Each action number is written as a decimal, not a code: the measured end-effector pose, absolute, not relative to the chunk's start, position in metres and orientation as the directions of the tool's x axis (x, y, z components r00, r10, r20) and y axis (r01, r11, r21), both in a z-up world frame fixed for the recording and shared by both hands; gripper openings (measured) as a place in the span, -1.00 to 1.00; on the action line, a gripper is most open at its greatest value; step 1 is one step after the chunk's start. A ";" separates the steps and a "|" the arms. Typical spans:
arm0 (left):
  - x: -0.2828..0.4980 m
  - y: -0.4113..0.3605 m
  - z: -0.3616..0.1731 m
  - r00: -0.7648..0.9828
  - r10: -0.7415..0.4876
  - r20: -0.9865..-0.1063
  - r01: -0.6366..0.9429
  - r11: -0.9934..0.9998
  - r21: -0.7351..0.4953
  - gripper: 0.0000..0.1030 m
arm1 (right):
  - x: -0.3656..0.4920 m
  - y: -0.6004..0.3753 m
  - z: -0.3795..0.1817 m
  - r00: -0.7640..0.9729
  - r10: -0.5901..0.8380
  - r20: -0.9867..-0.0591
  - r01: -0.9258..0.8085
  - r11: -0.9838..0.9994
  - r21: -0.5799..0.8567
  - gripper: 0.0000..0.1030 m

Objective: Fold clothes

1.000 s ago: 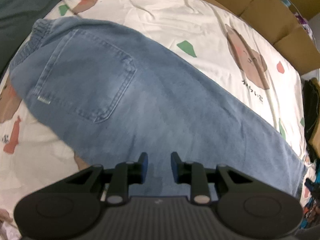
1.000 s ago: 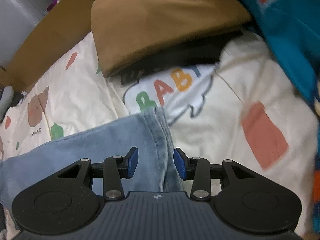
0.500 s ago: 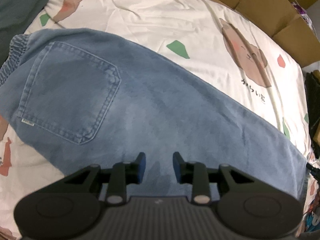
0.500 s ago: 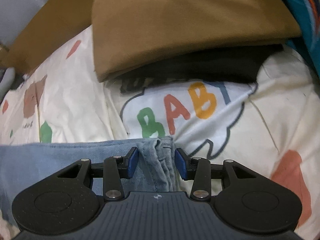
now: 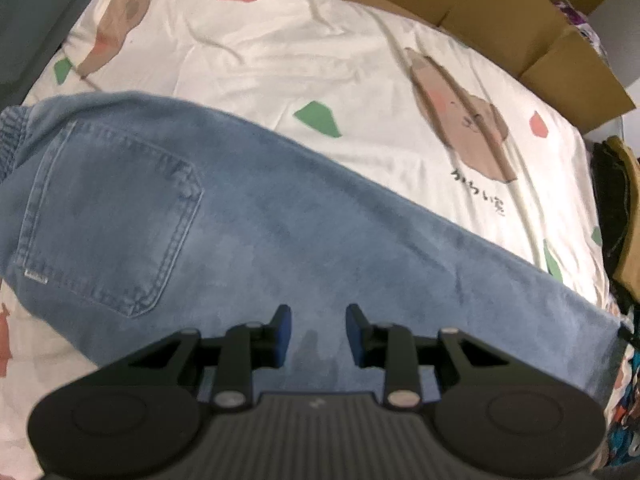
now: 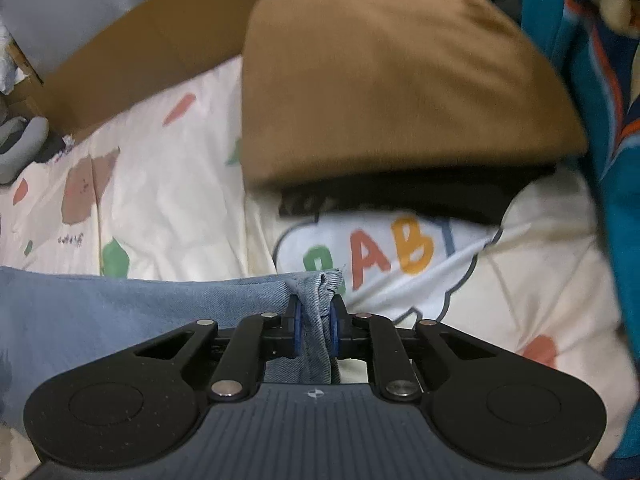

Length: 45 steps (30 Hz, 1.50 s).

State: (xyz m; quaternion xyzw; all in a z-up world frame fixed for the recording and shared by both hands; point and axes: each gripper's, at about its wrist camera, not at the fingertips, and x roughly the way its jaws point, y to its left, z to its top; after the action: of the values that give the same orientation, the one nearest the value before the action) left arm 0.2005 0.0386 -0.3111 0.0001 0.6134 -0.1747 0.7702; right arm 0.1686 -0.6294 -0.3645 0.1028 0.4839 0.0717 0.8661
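Observation:
Light blue jeans lie folded lengthwise across the cream printed bedsheet, back pocket at the left, leg running to the lower right. My left gripper hovers over the thigh area, open, nothing between its fingers. In the right wrist view the hem end of the jeans is bunched between the blue pads; my right gripper is closing, its pads pressing on that hem.
A folded brown garment lies on a black one just beyond the hem. Teal patterned cloth hangs at the right. Cardboard boxes line the far edge of the bed.
The right gripper's jaws closed from wide apart onto the jeans hem and lifted it slightly. The left gripper drifted along the jeans, staying open.

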 end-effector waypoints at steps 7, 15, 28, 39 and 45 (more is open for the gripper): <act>0.215 0.020 -0.317 0.220 -0.271 -0.937 0.320 0.928 -0.193 -0.38 | 0.179 -0.625 -0.375 0.509 0.169 -0.844 0.024 0.977 0.210 -0.77; 0.232 -0.023 -0.339 0.226 -0.251 -0.941 0.482 0.869 -0.116 -0.37 | 0.192 -0.629 -0.397 0.469 0.167 -0.867 0.052 0.975 0.216 -0.47; 0.222 -0.114 -0.360 0.186 -0.300 -0.936 0.810 0.586 -0.026 -0.07 | 0.197 -0.620 -0.391 0.482 0.181 -0.857 -0.109 0.983 0.146 -0.21; 0.219 -0.145 -0.370 0.164 -0.306 -0.938 0.877 0.480 -0.004 -0.06 | 0.198 -0.614 -0.378 0.477 0.152 -0.865 -0.180 0.981 0.073 -0.74; 0.210 -0.151 -0.369 0.152 -0.315 -0.937 0.909 0.418 0.007 -0.06 | 0.189 -0.615 -0.362 0.523 0.131 -0.842 -0.150 0.987 0.060 -0.75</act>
State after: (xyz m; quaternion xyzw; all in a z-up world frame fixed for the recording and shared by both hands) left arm 0.2096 -0.1506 -0.3689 0.3103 0.4787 -0.4415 0.6926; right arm 0.1892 -0.6147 -0.3625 -0.0101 0.4815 0.0806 0.8727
